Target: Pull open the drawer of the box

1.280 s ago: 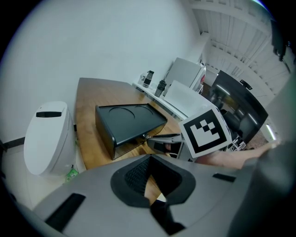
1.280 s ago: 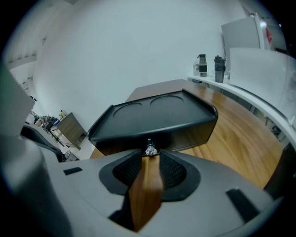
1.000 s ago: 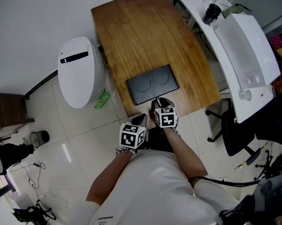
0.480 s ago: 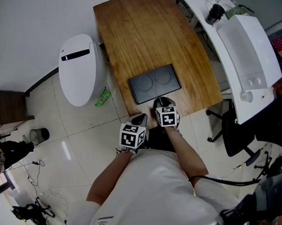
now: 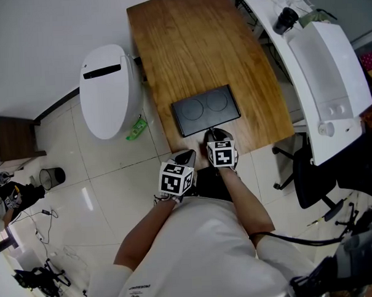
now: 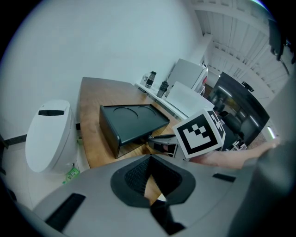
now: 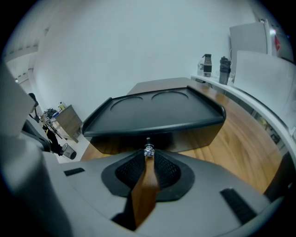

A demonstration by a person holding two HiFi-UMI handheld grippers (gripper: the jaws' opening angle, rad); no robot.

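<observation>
A flat black box (image 5: pixel 206 110) lies near the front edge of the wooden table (image 5: pixel 188 46). Its drawer front faces me, with a small metal knob (image 7: pixel 148 150) at its middle. My right gripper (image 5: pixel 211 133) reaches the box's front; its jaws have just been closing, and the knob sits pinched between their tips. The drawer looks pushed in. My left gripper (image 5: pixel 186 156) hovers just left of it by the table's edge, shut with nothing in it. In the left gripper view the box (image 6: pixel 134 122) and the right gripper (image 6: pixel 159 138) lie ahead.
A white rounded appliance (image 5: pixel 106 93) stands on the tiled floor left of the table, with a green scrap (image 5: pixel 135 131) beside it. A white desk with a machine (image 5: pixel 324 65) runs along the right, an office chair (image 5: pixel 310 170) below it. Two bottles (image 7: pixel 206 65) stand at the back.
</observation>
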